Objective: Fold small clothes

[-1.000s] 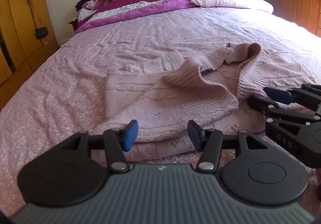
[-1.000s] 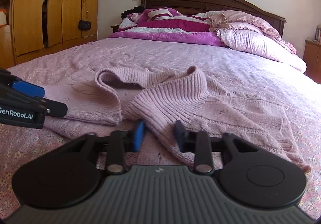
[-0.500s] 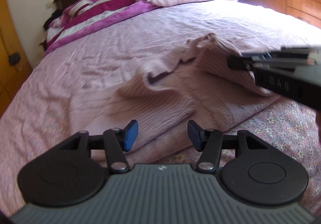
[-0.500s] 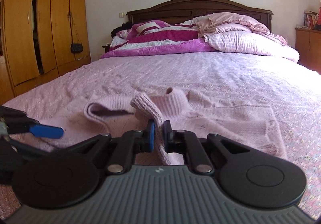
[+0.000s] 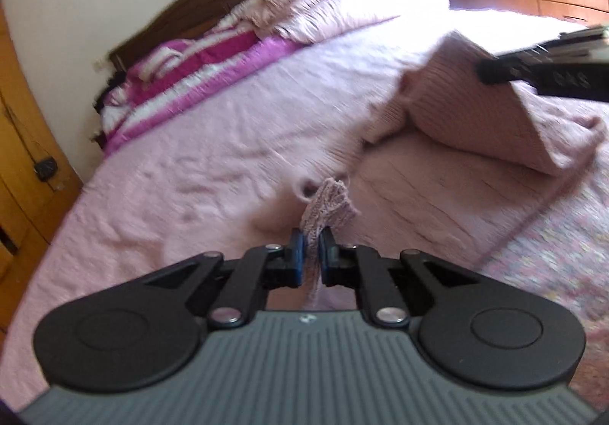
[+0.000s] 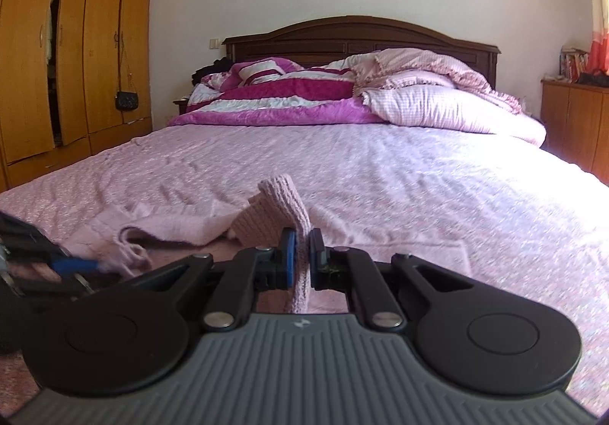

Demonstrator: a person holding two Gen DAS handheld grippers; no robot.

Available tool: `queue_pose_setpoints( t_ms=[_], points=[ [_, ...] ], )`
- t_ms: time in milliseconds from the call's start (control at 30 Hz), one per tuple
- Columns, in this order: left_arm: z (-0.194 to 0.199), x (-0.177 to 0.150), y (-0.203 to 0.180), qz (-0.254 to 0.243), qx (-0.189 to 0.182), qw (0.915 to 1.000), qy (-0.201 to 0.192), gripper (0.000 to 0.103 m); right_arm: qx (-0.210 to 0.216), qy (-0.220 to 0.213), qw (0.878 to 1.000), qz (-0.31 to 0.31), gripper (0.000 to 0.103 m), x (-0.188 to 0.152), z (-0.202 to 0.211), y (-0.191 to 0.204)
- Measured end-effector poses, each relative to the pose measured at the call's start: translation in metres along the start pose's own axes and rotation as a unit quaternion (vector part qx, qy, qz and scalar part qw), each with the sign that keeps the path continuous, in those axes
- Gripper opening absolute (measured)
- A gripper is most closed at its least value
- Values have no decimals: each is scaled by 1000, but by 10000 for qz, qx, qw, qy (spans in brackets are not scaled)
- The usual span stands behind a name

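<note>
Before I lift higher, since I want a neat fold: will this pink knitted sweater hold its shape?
Probably not: the pink knitted sweater already sags between the left hand-held gripper and right hand-held gripper. Its ribbed knit looks grippy, so slipping seems unlikely.

— What does the left gripper (image 5: 312, 257) look like?

— A grey ribbed body, two round black discs, black linkage arms with silver rivets, and blue pads (image 5: 298, 257) on the fingers.

— And the right gripper (image 6: 299, 259)?

— The same build: ribbed grey housing with a small logo, black arms, silver rivets, blue pads (image 6: 289, 259). White lettering marks its side, blurred.
</note>
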State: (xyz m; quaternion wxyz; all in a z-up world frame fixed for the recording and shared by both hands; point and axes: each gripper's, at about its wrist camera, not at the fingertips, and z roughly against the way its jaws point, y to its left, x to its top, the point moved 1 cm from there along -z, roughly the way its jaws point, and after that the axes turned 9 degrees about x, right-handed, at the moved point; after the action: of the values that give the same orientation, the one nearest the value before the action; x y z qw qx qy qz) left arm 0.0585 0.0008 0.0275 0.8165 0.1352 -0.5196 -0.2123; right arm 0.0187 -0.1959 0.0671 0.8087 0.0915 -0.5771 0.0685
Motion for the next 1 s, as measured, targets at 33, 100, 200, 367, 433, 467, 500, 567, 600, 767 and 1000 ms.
queue_pose_setpoints(
  t_ms=[33,100,200,367,433,467,500,567,600,767,1000],
  points=[
    [-2,4,7,13,86,10000,-44,10,-35,-22,10000,37,7,1,0,-4],
    [-8,12,23,45,260,9996,-86,10,-106,-72,9998,141,7,4,0,-9],
    [-21,24,49,92,579,9982,-142,10,-240,-80,9989,390,6,10,-4,-18],
    [-48,35,81,237,912,9955,-105,10,-643,-34,9967,486,6,21,-17,-47],
    [-62,34,90,357,821,9960,27,10,-758,30,9956,552,6,23,-25,-58],
    [-70,32,94,450,785,9958,122,10,-782,91,9952,584,6,23,-30,-64],
    [-78,30,98,529,781,9953,221,10,-809,156,9947,616,6,23,-35,-69],
    [-92,23,103,611,820,9941,364,10,-882,274,9931,723,6,21,-46,-76],
    [-97,19,105,592,868,9936,406,10,-928,331,9919,795,6,19,-52,-80],
    [-122,0,105,371,933,9932,589,10,-1032,651,9859,1144,6,11,-81,-93],
    [-143,-20,102,563,879,9898,969,12,-968,1282,9791,1245,6,-2,-131,-116]
  ],
)
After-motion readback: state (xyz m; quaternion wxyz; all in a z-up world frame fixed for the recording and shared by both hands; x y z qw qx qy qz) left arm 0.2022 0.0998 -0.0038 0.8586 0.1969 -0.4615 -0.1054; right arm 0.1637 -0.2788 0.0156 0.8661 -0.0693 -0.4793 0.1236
